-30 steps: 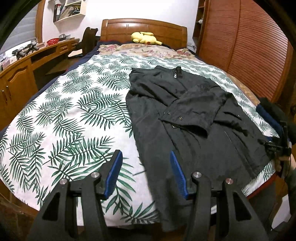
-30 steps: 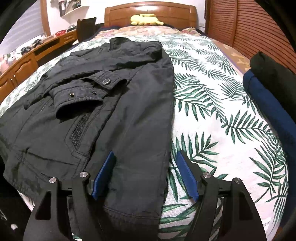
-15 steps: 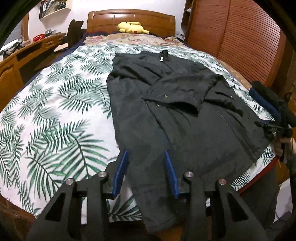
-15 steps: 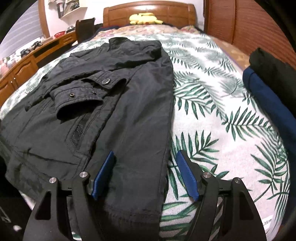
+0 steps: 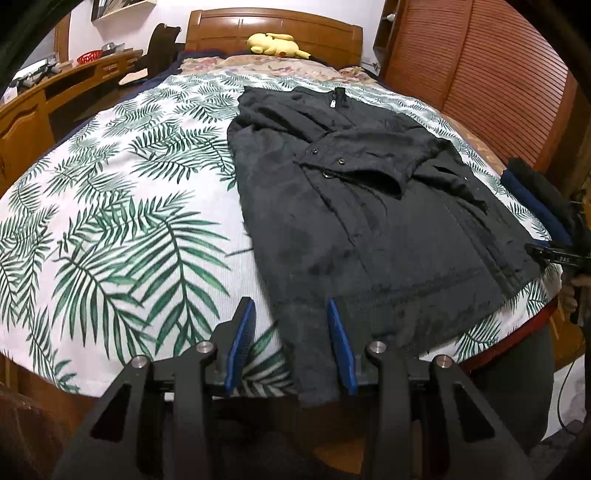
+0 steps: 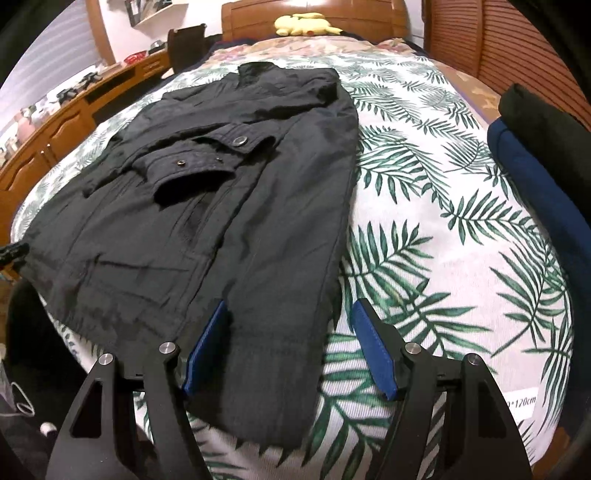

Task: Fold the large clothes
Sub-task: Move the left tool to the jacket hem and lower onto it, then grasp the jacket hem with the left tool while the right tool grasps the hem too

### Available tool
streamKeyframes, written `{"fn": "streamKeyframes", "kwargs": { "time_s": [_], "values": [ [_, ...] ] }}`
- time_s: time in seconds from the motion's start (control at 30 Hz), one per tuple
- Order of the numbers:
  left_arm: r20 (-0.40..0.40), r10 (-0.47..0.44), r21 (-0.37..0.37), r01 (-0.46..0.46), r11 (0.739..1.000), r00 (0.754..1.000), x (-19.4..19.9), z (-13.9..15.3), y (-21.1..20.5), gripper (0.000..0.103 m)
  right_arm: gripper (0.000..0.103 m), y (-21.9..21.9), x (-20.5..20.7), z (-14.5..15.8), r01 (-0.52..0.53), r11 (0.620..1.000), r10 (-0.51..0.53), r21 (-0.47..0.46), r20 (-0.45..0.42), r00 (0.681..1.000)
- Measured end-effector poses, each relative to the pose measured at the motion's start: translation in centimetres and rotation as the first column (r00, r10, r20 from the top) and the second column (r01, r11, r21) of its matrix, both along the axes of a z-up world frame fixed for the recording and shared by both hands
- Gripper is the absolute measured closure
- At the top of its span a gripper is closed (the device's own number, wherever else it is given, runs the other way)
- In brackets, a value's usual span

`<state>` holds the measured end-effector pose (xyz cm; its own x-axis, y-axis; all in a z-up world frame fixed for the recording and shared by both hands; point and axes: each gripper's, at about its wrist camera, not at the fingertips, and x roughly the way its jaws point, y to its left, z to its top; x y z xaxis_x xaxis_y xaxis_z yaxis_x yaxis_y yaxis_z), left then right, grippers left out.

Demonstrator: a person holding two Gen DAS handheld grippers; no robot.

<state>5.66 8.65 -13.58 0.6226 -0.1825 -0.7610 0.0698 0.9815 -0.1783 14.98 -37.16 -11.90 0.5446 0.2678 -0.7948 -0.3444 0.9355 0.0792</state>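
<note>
A bed [image 5: 110, 229] with a white cover printed in green palm leaves fills both views, its wooden headboard [image 5: 273, 22] at the far end. A black jacket [image 5: 369, 221] lies spread flat on the cover, collar toward the headboard and hem at the near edge of the bed, with one sleeve folded across its chest so the cuff and snap buttons face up. A wooden worktop [image 5: 55, 85] runs along one side of the bed, and a slatted wooden wardrobe door [image 5: 498, 74] stands on the other. A folded stack of dark blue and black clothes [image 6: 535, 166] sits on the cover well apart from the jacket. A yellow plush toy [image 5: 275, 42] rests by the headboard.

The left tool [image 5: 291, 343] is released, its blue pads apart, straddling one corner of the jacket's hem. The right tool [image 6: 291, 350] is also released, pads apart, hovering over the opposite corner of the hem.
</note>
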Motion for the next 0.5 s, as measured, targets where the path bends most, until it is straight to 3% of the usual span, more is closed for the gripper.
{"fn": "streamKeyframes", "kwargs": {
  "time_s": [0.2, 0.27, 0.37, 0.47, 0.5],
  "values": [
    [-0.007, -0.035, -0.041, 0.035, 0.999, 0.999, -0.4, 0.1, -0.6, 0.064, 0.037, -0.2, -0.7, 0.1, -0.016, 1.000, 0.016, 0.018, -0.005, 1.000],
    [-0.003, -0.034, -0.023, 0.034, 0.999, 0.999, -0.4, 0.1, -0.8, 0.066, 0.040, 0.0, -1.0, 0.0, -0.033, 0.999, 0.033, 0.011, -0.008, 0.999],
    [0.005, -0.024, -0.028, 0.024, 0.999, 1.000, -0.5, 0.4, -0.5, 0.079, 0.043, 0.3, -1.5, 0.0, -0.066, 0.998, 0.066, -0.001, -0.012, 0.998],
    [0.022, -0.032, -0.048, 0.033, 0.998, 0.999, -0.5, 1.2, -0.4, 0.090, 0.060, 0.3, -1.8, -0.1, -0.075, 0.997, 0.075, -0.002, -0.009, 0.997],
    [0.028, -0.034, -0.047, 0.035, 0.998, 0.999, -0.5, 1.5, -0.5, 0.094, 0.070, 0.3, -1.8, 0.0, -0.073, 0.997, 0.073, -0.002, -0.003, 0.997]
  ]
}}
